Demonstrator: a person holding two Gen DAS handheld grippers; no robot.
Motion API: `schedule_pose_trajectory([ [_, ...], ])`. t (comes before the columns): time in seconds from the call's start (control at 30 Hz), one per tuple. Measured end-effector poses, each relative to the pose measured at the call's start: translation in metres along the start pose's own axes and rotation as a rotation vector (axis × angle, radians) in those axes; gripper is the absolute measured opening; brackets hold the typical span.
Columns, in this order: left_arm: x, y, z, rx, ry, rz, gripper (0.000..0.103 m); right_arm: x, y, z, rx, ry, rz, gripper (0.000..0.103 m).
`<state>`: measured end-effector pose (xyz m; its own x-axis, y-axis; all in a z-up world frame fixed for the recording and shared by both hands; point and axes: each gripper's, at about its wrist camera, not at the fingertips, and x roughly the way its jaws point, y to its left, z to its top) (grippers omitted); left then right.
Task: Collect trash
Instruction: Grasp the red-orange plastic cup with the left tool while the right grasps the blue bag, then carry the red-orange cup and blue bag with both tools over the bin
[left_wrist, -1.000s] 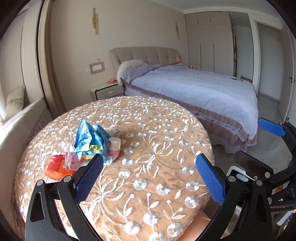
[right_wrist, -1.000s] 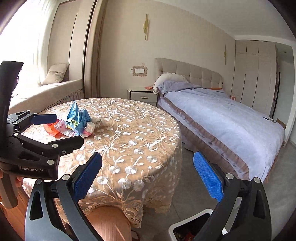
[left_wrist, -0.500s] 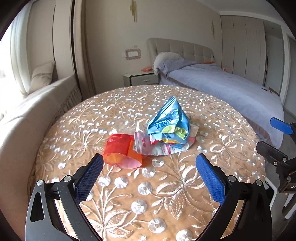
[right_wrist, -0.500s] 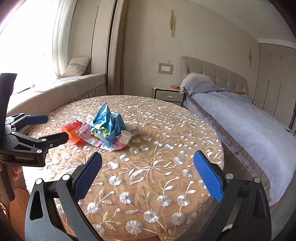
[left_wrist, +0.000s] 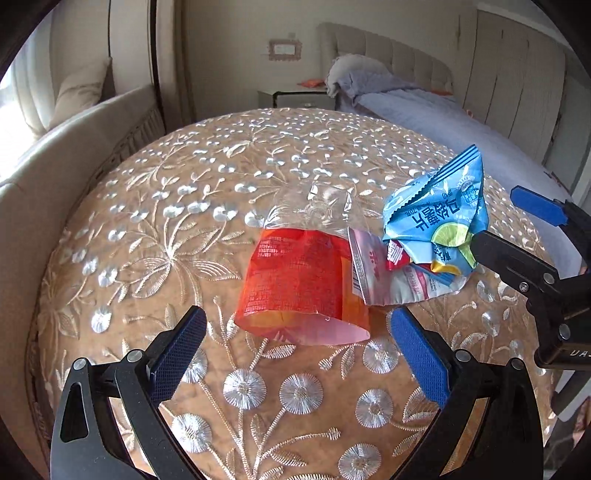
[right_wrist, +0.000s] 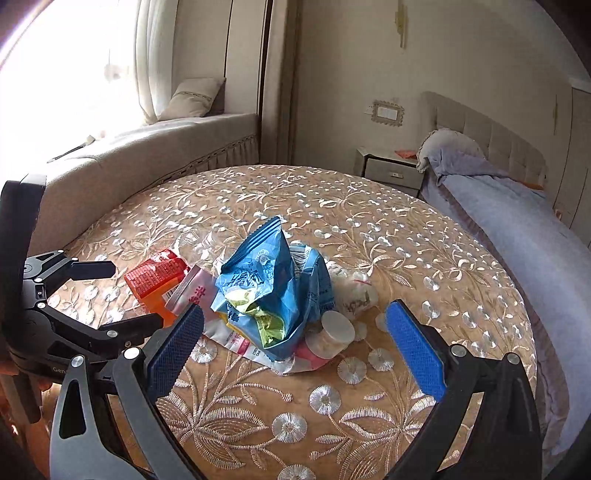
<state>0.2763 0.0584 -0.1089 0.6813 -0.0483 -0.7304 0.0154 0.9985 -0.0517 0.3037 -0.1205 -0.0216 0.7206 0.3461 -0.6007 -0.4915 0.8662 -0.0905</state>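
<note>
— Trash lay in one heap on the bench (left_wrist: 155, 206): an orange wrapper (left_wrist: 295, 284), a pink-and-white sachet (left_wrist: 380, 280) and a crumpled blue snack bag (left_wrist: 439, 218) on top. Where were the tools?

— Both were hovering short of it, gripping nothing. The left gripper (left_wrist: 295, 354) had its fingers wide apart, with the orange wrapper just ahead and between their tips. The right gripper (right_wrist: 293, 343) was spread as wide, the blue snack bag (right_wrist: 273, 284) lying ahead between its fingers.

— So which step was that?

— The approach, I'd say; nothing had been picked up. Next, I'd judge, one tool had to go forward until a wrapper sat between the pads, then close. Those films looked thin and slippery, so a firm bite on a fold seemed wise.

— Did the views differ?

— Yes. The right one showed a small white cup (right_wrist: 334, 328) and a crumpled white scrap (right_wrist: 354, 291) beyond the right-hand finger, hidden from the left camera by the bag. The left one showed clear film (left_wrist: 314, 210) past the orange wrapper. No bin showed in either.
</note>
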Motion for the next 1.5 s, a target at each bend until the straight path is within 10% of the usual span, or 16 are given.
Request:
schedule_pose_trajectory([
  [0.23, 0.01, 0.01, 0.015, 0.009, 0.012, -0.009, 0.098, 0.034, -0.011, 0.008, 0.114, 0.079, 0.087, 0.096],
  [0.37, 0.025, 0.004, 0.018, 0.074, 0.078, -0.001, 0.096, 0.039, -0.012, 0.008, 0.13, 0.087, 0.099, 0.066],
  [0.77, 0.039, 0.005, 0.033, 0.056, 0.102, -0.012, 0.088, 0.03, -0.017, -0.003, 0.14, 0.111, 0.116, 0.06],
  [1.0, 0.038, 0.01, 0.027, 0.019, 0.087, -0.017, 0.066, 0.002, -0.015, -0.008, 0.14, 0.052, 0.148, 0.058],
  [1.5, -0.066, -0.026, -0.029, 0.007, -0.099, -0.002, 0.046, -0.101, -0.033, -0.053, 0.26, -0.065, 0.122, 0.058],
])
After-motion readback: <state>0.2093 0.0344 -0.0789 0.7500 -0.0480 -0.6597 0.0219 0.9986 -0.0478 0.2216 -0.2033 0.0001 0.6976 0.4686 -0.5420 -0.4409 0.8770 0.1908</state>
